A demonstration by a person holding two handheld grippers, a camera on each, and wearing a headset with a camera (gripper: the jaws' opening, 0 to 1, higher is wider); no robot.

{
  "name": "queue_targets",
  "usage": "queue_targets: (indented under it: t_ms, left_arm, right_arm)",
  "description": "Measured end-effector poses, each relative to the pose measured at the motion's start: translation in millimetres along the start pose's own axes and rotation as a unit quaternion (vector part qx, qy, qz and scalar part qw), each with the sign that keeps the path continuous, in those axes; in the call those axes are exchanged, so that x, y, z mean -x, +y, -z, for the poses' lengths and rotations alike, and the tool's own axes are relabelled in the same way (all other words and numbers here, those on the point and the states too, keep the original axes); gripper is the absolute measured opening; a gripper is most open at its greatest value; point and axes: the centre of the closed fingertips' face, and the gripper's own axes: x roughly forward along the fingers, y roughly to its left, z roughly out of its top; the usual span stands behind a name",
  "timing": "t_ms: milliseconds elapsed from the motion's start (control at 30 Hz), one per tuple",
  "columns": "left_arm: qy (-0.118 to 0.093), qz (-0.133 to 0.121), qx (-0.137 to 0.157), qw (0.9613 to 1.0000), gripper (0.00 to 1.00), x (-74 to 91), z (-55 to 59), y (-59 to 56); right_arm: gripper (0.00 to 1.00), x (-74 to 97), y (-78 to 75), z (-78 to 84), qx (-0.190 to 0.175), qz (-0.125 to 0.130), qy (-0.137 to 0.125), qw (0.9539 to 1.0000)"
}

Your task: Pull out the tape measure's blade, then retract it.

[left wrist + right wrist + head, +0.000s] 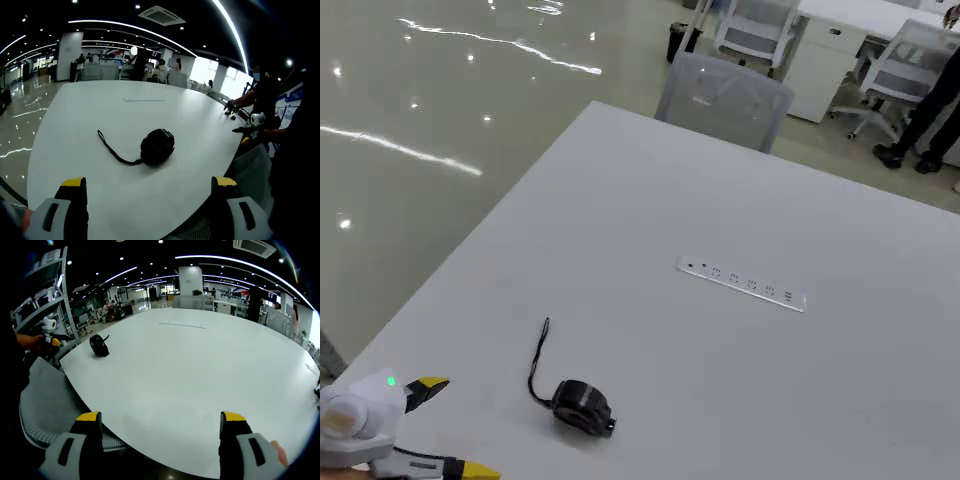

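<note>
Progress looks to be nil so far: the tape measure (583, 405) lies on the white table (720, 190) near its front edge, with its blade judged to be fully wound in, since nothing is drawn out of the black case. Its strap (537, 358) trails loose across the tabletop away from the case. The left gripper (455, 425) hovers just off the table edge, near the tape measure but apart from it, its yellow-tipped jaws spread wide and holding nothing; in its own view the case sits ahead, between the two jaws and beyond them. The right gripper (161, 416) is well apart from the case, off another stretch of the table edge, jaws likewise spread and empty. A power strip (742, 283) lies farther in on the table, clear of the work. Both halves of the job appear to remain: the case has to be taken and steadied, the blade's tip caught and pulled out, then let back in.
</note>
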Motion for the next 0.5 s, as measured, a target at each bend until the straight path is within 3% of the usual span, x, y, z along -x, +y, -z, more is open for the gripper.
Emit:
queue_targets:
  t_ms: [300, 333, 400, 500]
  left_arm:
    - [-0.004, 0.0, -0.003, 1.0, 1.0, 0.2, -3.5, -3.0]
    - [-0.01, 0.001, 0.005, 0.9999, 1.0, -5.4, -2.8, -6.9]
    - [-0.018, -0.001, -0.01, 0.9998, 1.0, -6.1, -8.9, -8.0]
    - [-0.019, -0.001, -0.005, 0.9998, 1.0, -6.8, -10.4, -6.4]
  right_arm:
    - [1.0, -0.8, -6.0, 0.2, 0.002, 0.001, -0.001, 1.0]
    - [1.0, -8.9, -14.2, -1.8, 0.001, -0.004, 0.007, 1.0]
    - [1.0, -5.5, -11.5, -6.5, 0.005, -0.006, 0.001, 1.0]
    - [1.0, -4.9, -11.2, -6.2, 0.011, -0.007, 0.0, 0.9999]
